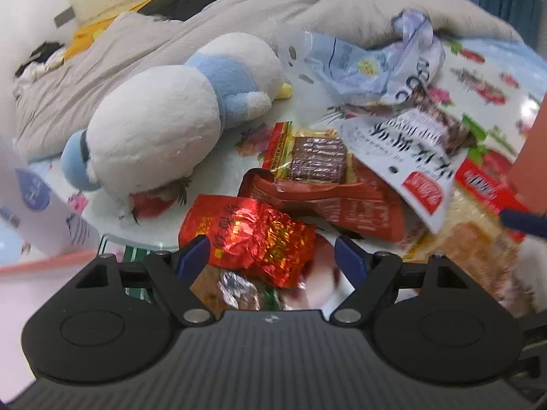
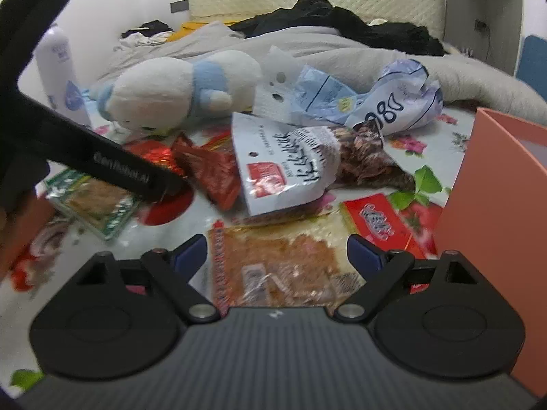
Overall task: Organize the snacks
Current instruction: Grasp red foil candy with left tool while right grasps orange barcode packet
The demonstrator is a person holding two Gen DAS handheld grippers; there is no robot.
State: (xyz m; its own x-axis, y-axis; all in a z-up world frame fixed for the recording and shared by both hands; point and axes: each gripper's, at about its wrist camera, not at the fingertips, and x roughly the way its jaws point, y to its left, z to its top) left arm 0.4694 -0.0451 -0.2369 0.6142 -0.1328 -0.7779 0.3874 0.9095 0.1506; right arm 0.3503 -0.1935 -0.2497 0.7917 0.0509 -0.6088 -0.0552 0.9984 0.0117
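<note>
Two grippers are spread wide over a heap of snack packets on the flowered table, nothing being held. The crinkled red foil packet (image 1: 253, 239) is framed by the left gripper (image 1: 271, 251); the clear packet of orange snack (image 2: 277, 263) is framed by the right gripper (image 2: 277, 251). Thin foil may well be pinched together with the packet beneath it, or the overlapping white bag (image 2: 283, 167) dragged along. One orange box (image 2: 499, 212) is seen at the right edge, one plush toy (image 2: 177, 89) toward the far left, and one white bottle (image 2: 58, 65) beside it.
</note>
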